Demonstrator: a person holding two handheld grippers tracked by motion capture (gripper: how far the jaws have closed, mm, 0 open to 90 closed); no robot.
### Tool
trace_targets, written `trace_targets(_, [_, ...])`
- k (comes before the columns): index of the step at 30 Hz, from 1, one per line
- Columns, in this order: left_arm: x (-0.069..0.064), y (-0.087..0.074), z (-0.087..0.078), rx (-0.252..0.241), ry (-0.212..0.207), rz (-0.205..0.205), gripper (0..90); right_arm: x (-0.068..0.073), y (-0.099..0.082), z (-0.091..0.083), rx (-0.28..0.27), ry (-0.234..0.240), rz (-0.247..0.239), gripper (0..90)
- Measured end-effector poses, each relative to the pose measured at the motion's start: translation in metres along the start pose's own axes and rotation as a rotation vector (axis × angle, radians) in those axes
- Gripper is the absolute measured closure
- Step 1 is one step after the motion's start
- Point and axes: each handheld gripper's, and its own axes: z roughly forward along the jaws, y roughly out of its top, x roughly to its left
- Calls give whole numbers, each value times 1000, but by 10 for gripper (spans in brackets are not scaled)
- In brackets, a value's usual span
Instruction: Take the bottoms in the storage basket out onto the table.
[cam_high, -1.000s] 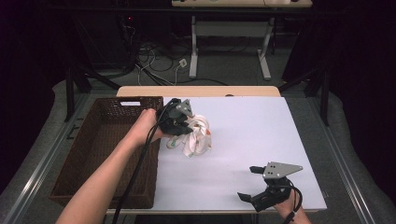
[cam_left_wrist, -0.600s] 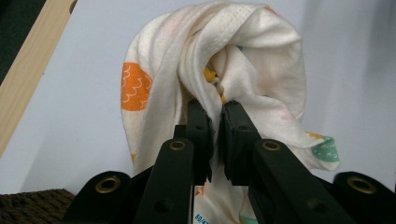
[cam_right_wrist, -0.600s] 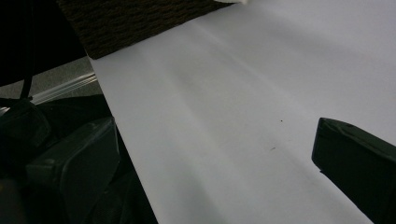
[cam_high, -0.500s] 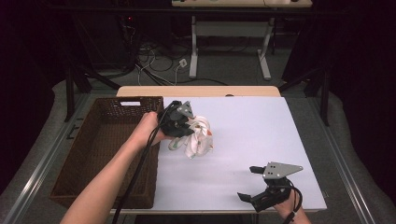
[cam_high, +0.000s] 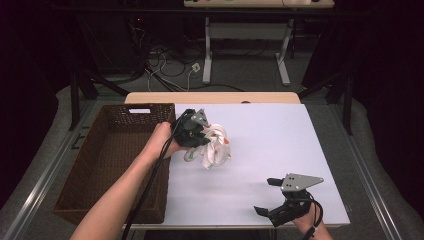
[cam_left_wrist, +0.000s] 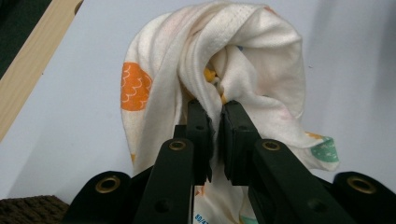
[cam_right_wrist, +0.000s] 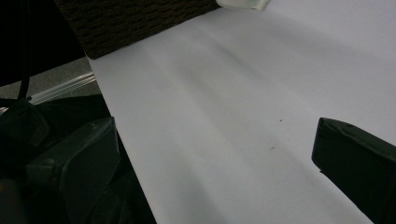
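Note:
A white cloth (cam_high: 216, 148) printed with orange and green shapes hangs bunched over the white table (cam_high: 280, 145), just right of the basket. My left gripper (cam_high: 200, 137) is shut on a fold of it. In the left gripper view the two black jaws (cam_left_wrist: 216, 116) pinch the cloth (cam_left_wrist: 233, 56), which loops up and over them. My right gripper (cam_high: 266, 196) rests low at the table's front right with its jaws wide apart. In the right gripper view, bare table lies between its jaws (cam_right_wrist: 215, 154).
A brown wicker basket (cam_high: 110, 165) stands along the table's left side, its corner (cam_right_wrist: 135, 18) visible in the right gripper view. The wooden table edge (cam_high: 210, 97) runs along the back. Cables and desk legs lie on the floor beyond.
The cloth's hanging folds have shifted slightly in the left gripper's hold. The right gripper has kept still.

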Motion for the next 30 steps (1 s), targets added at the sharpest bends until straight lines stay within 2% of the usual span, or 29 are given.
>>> trace_targets(6, [-1,-1,6,-2,0,1,829,0,0,0,-2,0,0,4])
trace_targets(17, [-2,-5,15,-16,2,-41,829,0,0,0,2,-1,5,4])
trace_targets(18, [-2,-5,16,-15,2,-34,829,0,0,-1,0,0,2,4])
trace_targets(24, [-3,-7,23,-21,7,-62,829,0,0,-2,-8,2,2,4])
trace_targets(30, [-2,-9,29,-30,30,-94,829,-1,1,-2,-8,-1,2,4])
